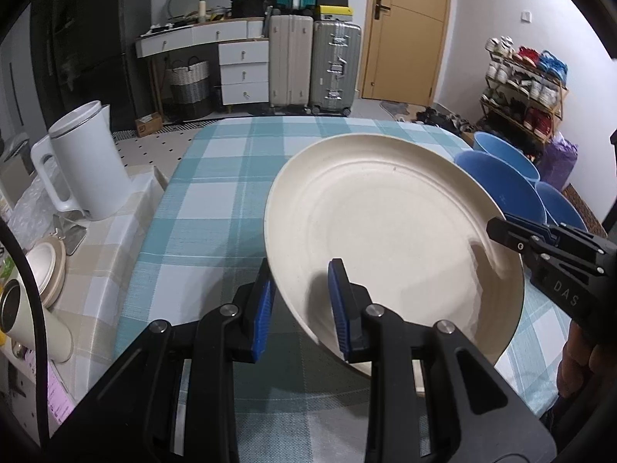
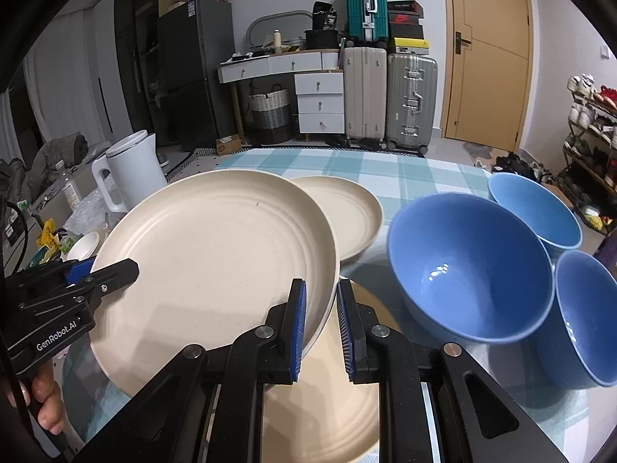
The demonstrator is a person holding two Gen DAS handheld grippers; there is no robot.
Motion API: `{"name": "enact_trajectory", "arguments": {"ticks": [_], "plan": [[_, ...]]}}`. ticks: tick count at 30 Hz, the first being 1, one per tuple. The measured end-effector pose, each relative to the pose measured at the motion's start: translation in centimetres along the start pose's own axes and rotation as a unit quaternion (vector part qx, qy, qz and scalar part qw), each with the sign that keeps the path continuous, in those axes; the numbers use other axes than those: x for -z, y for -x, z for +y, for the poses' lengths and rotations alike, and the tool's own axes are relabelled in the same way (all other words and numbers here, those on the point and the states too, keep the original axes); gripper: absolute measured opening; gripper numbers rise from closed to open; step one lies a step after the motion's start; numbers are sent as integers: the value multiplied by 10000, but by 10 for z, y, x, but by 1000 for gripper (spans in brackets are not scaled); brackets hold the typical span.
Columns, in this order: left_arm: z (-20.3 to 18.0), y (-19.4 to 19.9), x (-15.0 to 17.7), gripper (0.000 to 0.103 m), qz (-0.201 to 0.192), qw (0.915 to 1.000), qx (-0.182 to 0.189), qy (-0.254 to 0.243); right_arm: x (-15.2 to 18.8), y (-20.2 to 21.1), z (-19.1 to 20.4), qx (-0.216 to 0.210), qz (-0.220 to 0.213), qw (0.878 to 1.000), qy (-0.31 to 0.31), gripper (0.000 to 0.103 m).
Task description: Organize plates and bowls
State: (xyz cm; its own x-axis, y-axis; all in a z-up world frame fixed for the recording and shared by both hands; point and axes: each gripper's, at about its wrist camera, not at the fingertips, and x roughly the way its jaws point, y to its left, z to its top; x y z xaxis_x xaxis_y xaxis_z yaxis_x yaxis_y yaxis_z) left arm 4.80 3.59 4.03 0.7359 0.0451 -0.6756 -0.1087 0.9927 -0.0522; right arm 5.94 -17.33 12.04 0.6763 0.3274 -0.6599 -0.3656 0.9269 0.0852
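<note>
Beneath the lifted plate [image 2: 216, 254], only the right view shows another plate [image 2: 339, 405].

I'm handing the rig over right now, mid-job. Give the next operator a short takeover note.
Left hand-held gripper: shut on the near rim of the lifted cream plate.
Right hand-held gripper: shut on the same plate's opposite rim; the plate is tilted and clear of the table.
Below it lies another cream plate; a smaller plate sits further back.
Three blue bowls stand separately to the right.
Done: the plate is picked up. Left: set it down, probably on a plate stack, then nest the bowls.
</note>
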Motion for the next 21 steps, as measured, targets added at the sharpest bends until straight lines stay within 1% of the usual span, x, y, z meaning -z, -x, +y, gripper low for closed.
{"name": "enact_trajectory", "arguments": {"ticks": [5, 13, 21], "plan": [[-9, -6, 4, 24, 111, 9996, 139, -211, 8, 5, -9, 55, 38, 9999, -150, 17], [-15, -22, 12, 24, 355, 9981, 261, -427, 26, 10, -21, 106, 158, 9994, -298, 17], [-19, -37, 19, 25, 572, 9965, 263, -551, 38, 8, -23, 162, 265, 9990, -328, 17]]}}
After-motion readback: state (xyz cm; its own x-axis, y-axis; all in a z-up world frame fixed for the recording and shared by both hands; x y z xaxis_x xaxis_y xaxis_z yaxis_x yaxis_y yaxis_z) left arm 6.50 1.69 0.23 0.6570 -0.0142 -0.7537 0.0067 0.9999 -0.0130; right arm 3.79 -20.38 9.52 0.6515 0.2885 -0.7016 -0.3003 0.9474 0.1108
